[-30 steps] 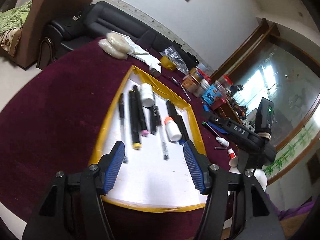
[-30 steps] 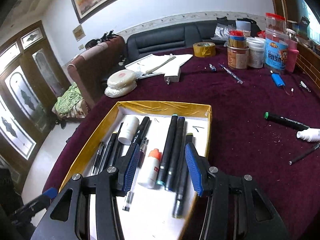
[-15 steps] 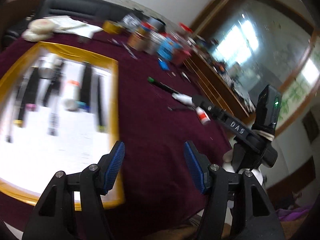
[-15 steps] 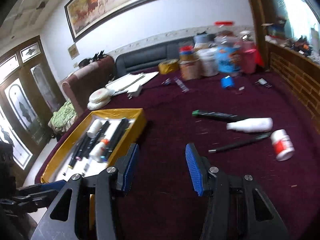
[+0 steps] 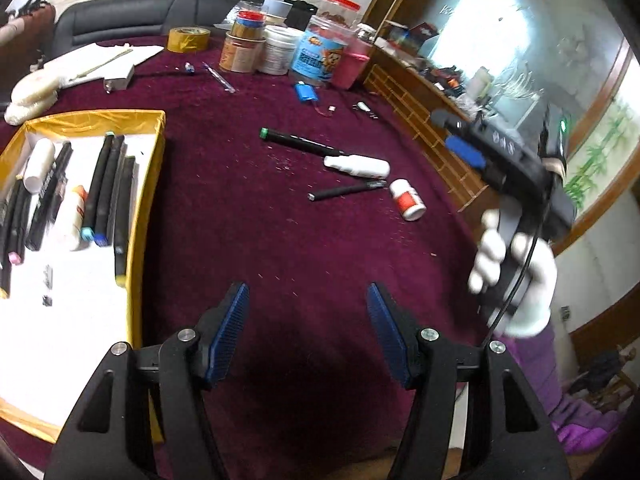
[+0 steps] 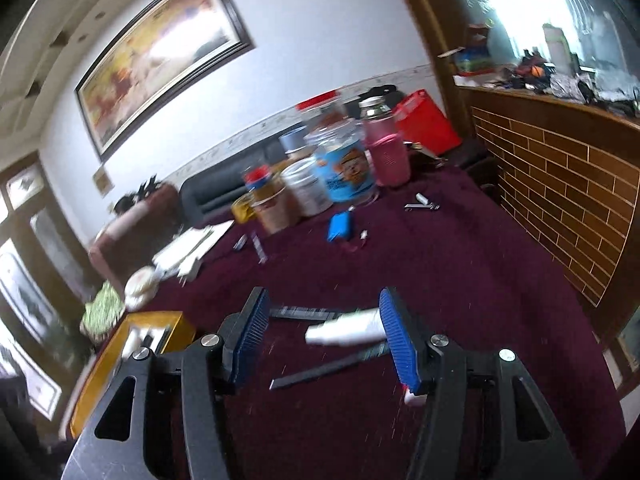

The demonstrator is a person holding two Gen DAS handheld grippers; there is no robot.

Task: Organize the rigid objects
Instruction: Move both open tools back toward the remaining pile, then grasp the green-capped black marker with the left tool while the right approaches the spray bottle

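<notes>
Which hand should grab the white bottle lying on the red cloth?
Probably the right. The right hand-held gripper is opening with the white bottle lying just beyond its fingertips, while the left hand-held gripper has only bare cloth ahead.

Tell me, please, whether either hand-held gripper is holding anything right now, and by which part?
Nothing is held. The left hand-held gripper is open over bare cloth. The right hand-held gripper is opening, empty, above the white bottle.

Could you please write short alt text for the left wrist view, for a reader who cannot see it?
The open, empty left gripper hovers over a maroon tablecloth. A yellow-rimmed tray of pens and bottles lies left; ahead lie a marker, white bottle, pen and small bottle.
</notes>
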